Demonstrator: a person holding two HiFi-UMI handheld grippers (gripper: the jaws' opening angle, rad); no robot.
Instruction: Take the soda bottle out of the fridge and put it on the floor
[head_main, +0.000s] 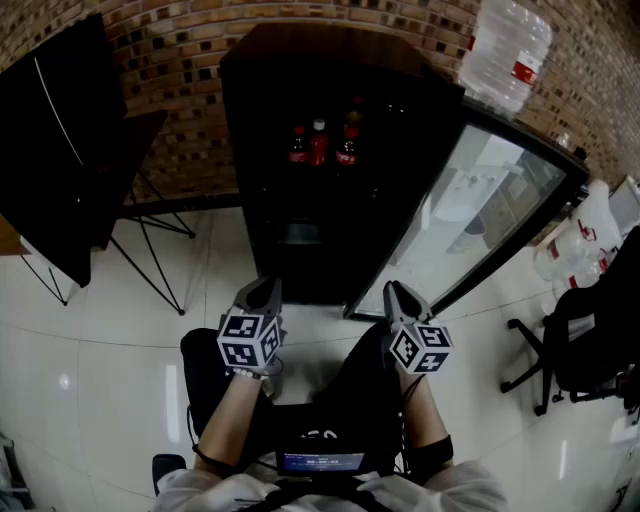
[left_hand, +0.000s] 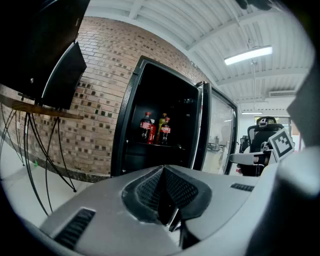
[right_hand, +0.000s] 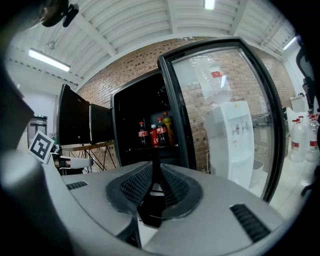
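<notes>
1. Red-labelled soda bottles (head_main: 319, 145) are standing upright in a tight row on a shelf inside the black fridge (head_main: 250, 170) in the head view, none of them taken out yet. The glass door (head_main: 480, 210) is hanging wide open toward the right. The left gripper (head_main: 266, 288) and the right gripper (head_main: 398, 292) are hovering side by side over the white floor (head_main: 110, 370), well short of the fridge opening and both pointing at it. The bottles are lying ahead of the jaws, roughly between the two lines of aim, so neither gripper is looking clearly nearer. The right one is sitting closer to the door's edge.

2. In the left gripper view, the jaws are pressing together with nothing between them. The bottles are showing beyond the tips, just left of the closing line and higher, their long axes vertical and well apart from the jaws.

3. In the right gripper view, the jaws are likewise resting closed and empty. The bottles are lining up almost straight past the tips, on the shelf and far off. A reach is likely going to need the jaws opened first, then brought in level across a bottle's upright axis.
</notes>
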